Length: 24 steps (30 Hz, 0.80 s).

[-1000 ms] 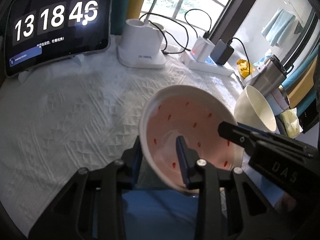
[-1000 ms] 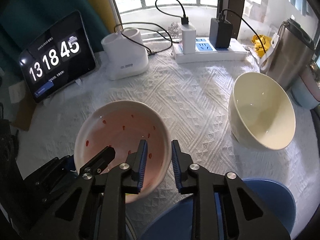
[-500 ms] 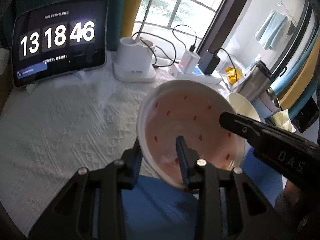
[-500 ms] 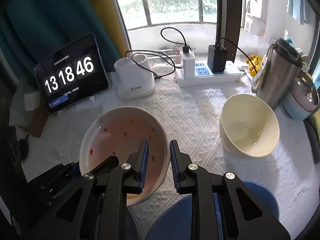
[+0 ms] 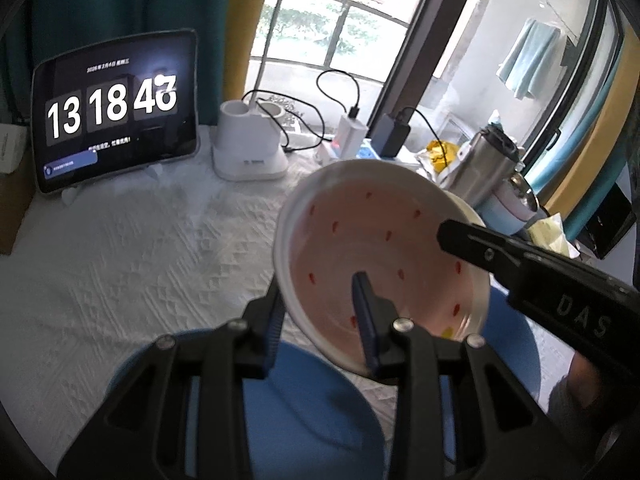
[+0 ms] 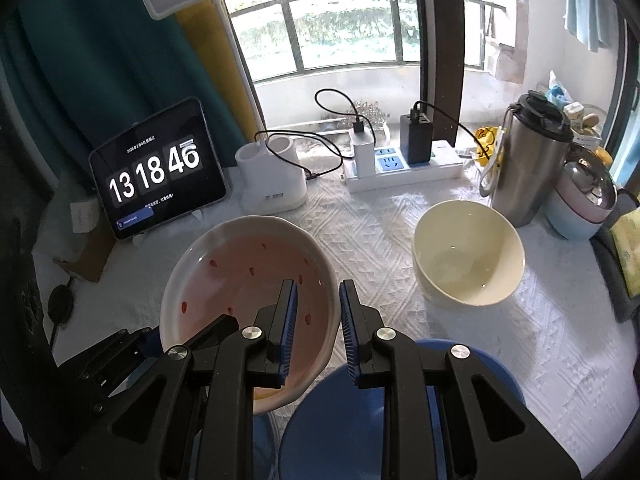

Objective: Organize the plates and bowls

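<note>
The bench (image 6: 400,240), covered with a white quilted cloth, fills both views. At its near edge lie two blue plates: one (image 5: 304,408) under the left gripper (image 5: 320,312), the other (image 6: 384,412) under the right gripper (image 6: 318,312). A tablet (image 6: 160,168) showing a clock leans at the far left corner. The pink bowl with red flecks (image 6: 248,276) is held tilted above the near edge, over the blue plates and clear of the cloth. The cream bowl (image 6: 468,256) stands on the bench towards the right edge, well apart from the pink bowl and just in front of a steel flask (image 6: 528,160). A white holder (image 6: 272,176) and a power strip (image 6: 404,164) with chargers sit along the far edge, by the window.

The left gripper's jaws are closed on the pink bowl's near-left rim, one finger outside the wall and one inside. The right gripper's jaws are narrow and grip the opposite rim, again with one finger inside the bowl and one outside; seen from the left wrist, its black finger (image 5: 476,244) reaches across the bowl's right edge.
</note>
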Motion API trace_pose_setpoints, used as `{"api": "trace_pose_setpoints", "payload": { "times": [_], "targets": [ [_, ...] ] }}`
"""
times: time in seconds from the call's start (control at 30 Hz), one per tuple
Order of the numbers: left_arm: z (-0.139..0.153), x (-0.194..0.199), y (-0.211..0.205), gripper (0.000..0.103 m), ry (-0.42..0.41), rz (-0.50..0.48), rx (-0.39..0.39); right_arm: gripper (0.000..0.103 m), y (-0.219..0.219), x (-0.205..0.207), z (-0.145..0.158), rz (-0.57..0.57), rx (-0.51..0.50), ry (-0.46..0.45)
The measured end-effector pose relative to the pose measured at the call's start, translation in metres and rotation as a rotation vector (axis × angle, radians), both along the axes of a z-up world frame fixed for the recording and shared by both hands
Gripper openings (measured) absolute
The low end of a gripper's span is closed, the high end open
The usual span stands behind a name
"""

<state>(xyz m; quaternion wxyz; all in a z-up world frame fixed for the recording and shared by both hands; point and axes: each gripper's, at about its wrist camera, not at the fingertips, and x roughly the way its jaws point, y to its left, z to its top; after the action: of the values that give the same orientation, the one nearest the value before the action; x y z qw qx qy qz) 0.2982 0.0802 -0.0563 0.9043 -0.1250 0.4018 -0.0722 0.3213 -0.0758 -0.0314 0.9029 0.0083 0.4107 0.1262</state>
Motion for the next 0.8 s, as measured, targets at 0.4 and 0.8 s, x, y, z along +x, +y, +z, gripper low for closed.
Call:
{"api": "trace_pose_setpoints", "payload": {
  "times": [0.4,0.8],
  "targets": [
    [0.013,-0.015,-0.022,0.034,-0.024,-0.03,0.018,0.023,-0.022,-0.018,0.013,-0.018,0.019,-0.032],
    [0.019,-0.028,-0.048,0.034,-0.031,-0.071,0.031,0.023,-0.05,-0.039,0.019,-0.048,0.033,-0.048]
  ]
}}
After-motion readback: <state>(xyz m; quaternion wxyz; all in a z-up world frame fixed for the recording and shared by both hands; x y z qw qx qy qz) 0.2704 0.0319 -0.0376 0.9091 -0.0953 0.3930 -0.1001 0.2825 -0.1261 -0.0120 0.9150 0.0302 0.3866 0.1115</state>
